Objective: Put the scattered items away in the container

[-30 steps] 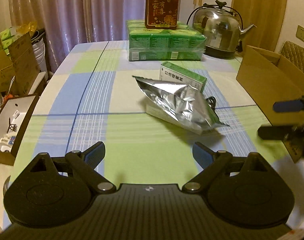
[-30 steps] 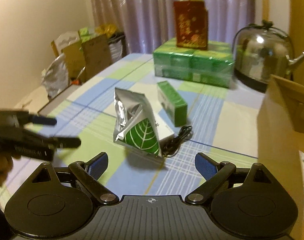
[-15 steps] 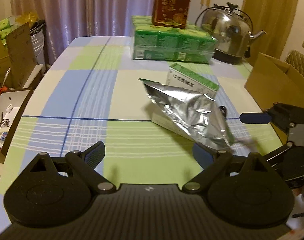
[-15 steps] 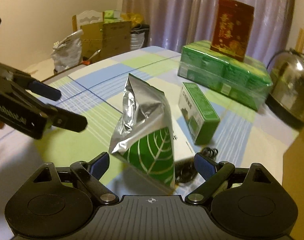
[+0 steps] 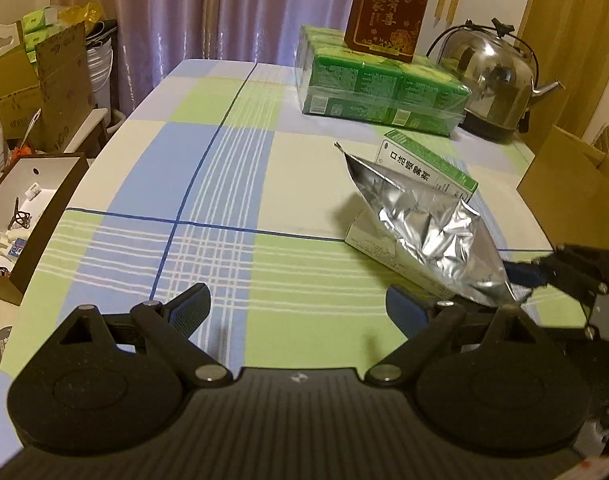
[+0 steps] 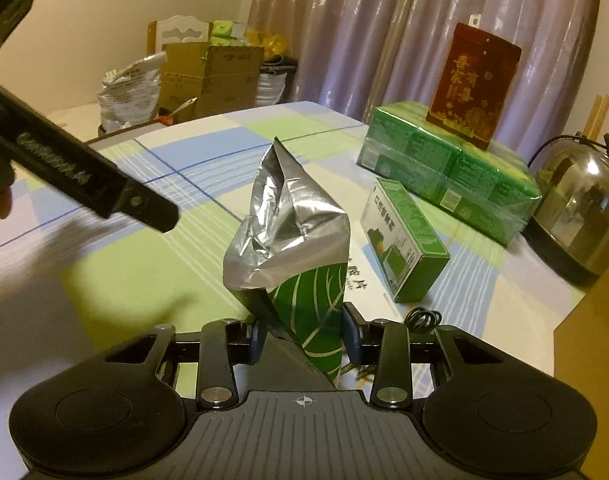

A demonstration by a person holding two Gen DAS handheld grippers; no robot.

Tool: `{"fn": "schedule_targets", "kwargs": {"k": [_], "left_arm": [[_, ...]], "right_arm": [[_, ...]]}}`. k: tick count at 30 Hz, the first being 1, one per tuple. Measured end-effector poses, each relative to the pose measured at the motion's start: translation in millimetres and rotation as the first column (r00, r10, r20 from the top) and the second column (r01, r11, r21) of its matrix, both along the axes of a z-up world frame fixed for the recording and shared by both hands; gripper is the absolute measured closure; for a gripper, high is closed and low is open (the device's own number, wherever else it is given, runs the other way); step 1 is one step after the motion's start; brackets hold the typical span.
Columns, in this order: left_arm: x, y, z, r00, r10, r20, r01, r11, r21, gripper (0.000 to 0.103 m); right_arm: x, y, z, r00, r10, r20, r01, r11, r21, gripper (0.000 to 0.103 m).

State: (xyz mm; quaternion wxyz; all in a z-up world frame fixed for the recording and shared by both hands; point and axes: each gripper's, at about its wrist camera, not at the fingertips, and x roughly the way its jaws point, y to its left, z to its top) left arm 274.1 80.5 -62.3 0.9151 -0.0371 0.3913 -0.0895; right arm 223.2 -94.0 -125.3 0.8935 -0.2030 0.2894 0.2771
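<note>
**Right tongs clamped on the foil pouch**

Now my right gripper [image 6: 302, 336] has its tongs closed on the lower end of one crinkled silver foil pouch [image 6: 288, 236], green leaf print on its face, standing tilted near the table's right side. My left gripper [image 5: 298, 308] hangs with tongs apart over bare checked tablecloth [image 5: 208, 184], which runs clear to the left edge. Behind the pouch I count one green carton [image 6: 404, 236] and one flat white box [image 5: 384, 244] under the pouch. Farther back sit one shrink-wrapped green pack [image 5: 376, 88], one red box [image 5: 388, 8] on top, one rounded steel kettle [image 5: 492, 80]. One brown cardboard box [image 5: 572, 196] stands at the right edge.
</note>
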Motion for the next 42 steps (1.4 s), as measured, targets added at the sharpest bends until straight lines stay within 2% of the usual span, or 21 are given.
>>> {"fn": "schedule_targets", "kwargs": {"k": [8,11,13,18,19,21,25,33,38,42], "left_arm": [[-10.5,17.8,5.9,0.998,0.07,0.01,-0.069,0.996,-0.052,0.011],[-14.8,19.4,8.7,0.996,0.085,0.004,-0.084,0.993,-0.083,0.011],[-18.4,15.2,9.0,0.998,0.07,-0.007,-0.071,0.992,-0.105,0.011],[-21.4,-11.7,2.0,0.998,-0.003,-0.06,-0.003,0.994,-0.111,0.011],[-20.3,-17.3,-0.2,0.997,-0.013,-0.076,0.004,0.994,-0.109,0.011],[-16.7,-25.9,-5.7,0.994,-0.015,-0.112,0.003,0.995,-0.104,0.011],[-6.7,-34.1,-13.7,0.987,-0.026,-0.157,0.003,0.99,-0.144,0.011],[14.7,-39.2,-22.8,0.969,-0.063,-0.238,0.041,0.994,-0.098,0.025],[23.5,-46.0,-18.4,0.959,-0.159,-0.234,0.155,0.987,-0.036,0.032],[30.2,-47.7,-15.3,0.958,-0.183,-0.223,0.19,0.982,0.009,0.036]], "right_arm": [[-43.0,19.6,-7.2,0.994,0.073,-0.082,-0.073,0.997,0.012,0.067],[-51.7,20.3,-7.0,0.989,0.102,-0.103,-0.101,0.995,0.02,0.055],[-54.1,15.9,-5.6,0.987,0.099,-0.126,-0.095,0.995,0.036,0.041],[-66.2,-4.7,-4.8,0.987,0.08,-0.143,-0.079,0.997,0.014,0.038],[-68.1,-10.5,-5.6,0.987,0.074,-0.145,-0.074,0.997,0.006,0.035],[-67.9,-22.3,-6.9,0.987,0.053,-0.15,-0.053,0.999,0.0,0.027],[-61.9,-43.3,-8.5,0.984,-0.002,-0.176,0.004,1.0,0.011,0.026],[-48.7,-60.2,-1.7,0.978,-0.052,-0.204,0.069,0.995,0.076,0.026],[-27.0,-68.0,5.7,0.968,-0.107,-0.228,0.137,0.983,0.123,0.026],[2.6,-76.8,12.8,0.954,-0.188,-0.233,0.229,0.96,0.163,0.026]]}}
